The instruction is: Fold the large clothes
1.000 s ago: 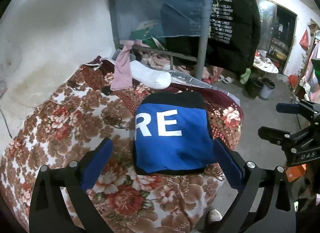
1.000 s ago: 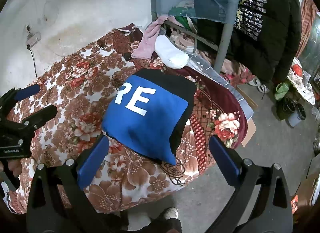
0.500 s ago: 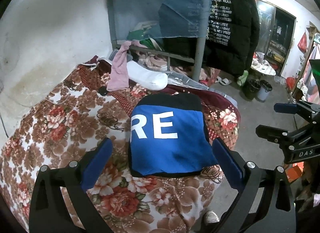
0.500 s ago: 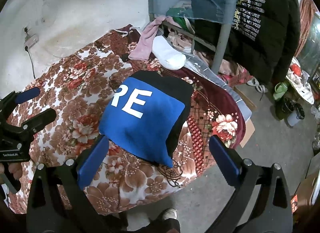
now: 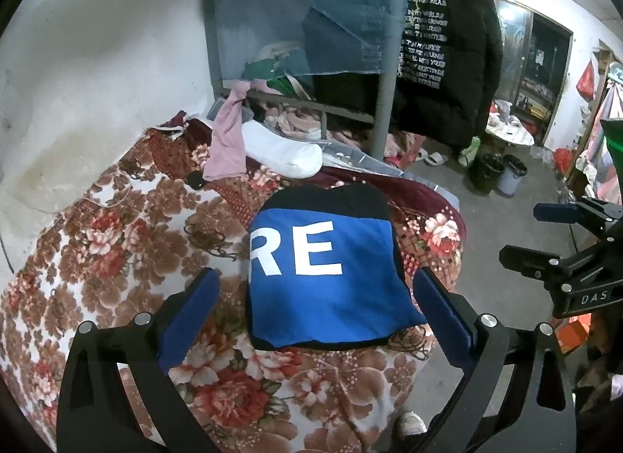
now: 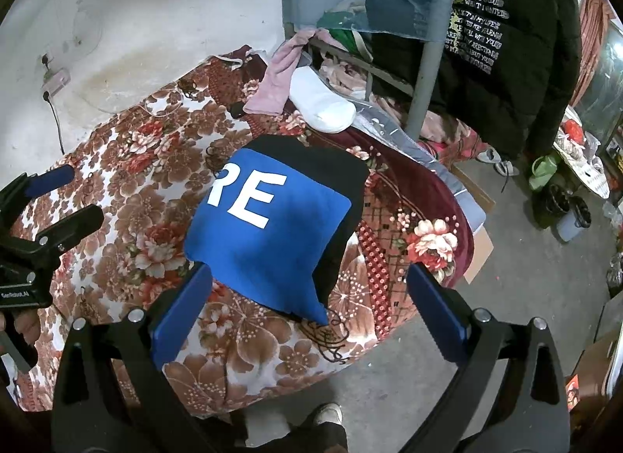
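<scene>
Left tool (image 5: 315, 297) up above the bed, blue pads spread wide, nothing between them. Right tool (image 6: 309, 297) likewise: fingers far apart, empty, hanging over the near edge of the bed. Both tilted down toward the folded garment (image 5: 323, 266), neither touching it.

Folded blue-and-black garment lying flat on the floral blanket (image 5: 117, 243), white "RE" facing up, black band along the far and right sides, close to the bed's near corner. Framed squarely between the pads in the left view; sitting skewed in the right view, one blue corner pointing toward the camera.

From the left wrist only: the right tool off at the right edge, out past the bed over the floor, black body with a blue tip. From the right wrist only: the left tool at the left edge over the blanket, fingertips of a hand (image 6: 15, 330) just under it, plus a wall socket (image 6: 54, 77) with a cable and a shoe (image 6: 327, 414) on the floor below.

Further out, in both views: pink cloth (image 5: 227, 145) and a white sock (image 5: 284, 151) at the bed's far end, a grey post (image 5: 383, 102), a black printed jacket (image 5: 447, 64) hanging beyond.
</scene>
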Available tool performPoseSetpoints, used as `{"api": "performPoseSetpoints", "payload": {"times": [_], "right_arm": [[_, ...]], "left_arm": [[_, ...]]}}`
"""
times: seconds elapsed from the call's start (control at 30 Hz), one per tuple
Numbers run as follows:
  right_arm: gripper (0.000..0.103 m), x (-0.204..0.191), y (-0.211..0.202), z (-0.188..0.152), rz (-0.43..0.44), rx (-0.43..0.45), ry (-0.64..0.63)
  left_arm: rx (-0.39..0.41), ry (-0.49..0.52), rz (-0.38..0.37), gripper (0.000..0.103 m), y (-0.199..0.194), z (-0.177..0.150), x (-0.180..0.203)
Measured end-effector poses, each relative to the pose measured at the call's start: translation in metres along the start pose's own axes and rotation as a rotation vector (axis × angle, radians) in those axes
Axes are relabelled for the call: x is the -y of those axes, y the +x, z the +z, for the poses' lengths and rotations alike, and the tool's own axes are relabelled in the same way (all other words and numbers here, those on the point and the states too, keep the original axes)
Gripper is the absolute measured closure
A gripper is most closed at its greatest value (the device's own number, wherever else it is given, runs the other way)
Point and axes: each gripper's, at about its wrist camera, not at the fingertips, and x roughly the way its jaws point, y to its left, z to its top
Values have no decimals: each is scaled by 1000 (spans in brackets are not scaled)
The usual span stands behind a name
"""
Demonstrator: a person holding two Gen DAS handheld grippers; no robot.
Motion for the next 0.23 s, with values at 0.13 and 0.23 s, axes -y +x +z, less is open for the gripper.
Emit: {"api": "performPoseSetpoints", "payload": {"times": [0.13,0.23], "right_arm": [[5,0,1,-1,2,-1,-1],[5,1,2,-2,0,1,2]], "left_arm": [[-18,-10,-24,5,1,0,-2],[-9,-21,-23,5,-1,0,-5]]}}
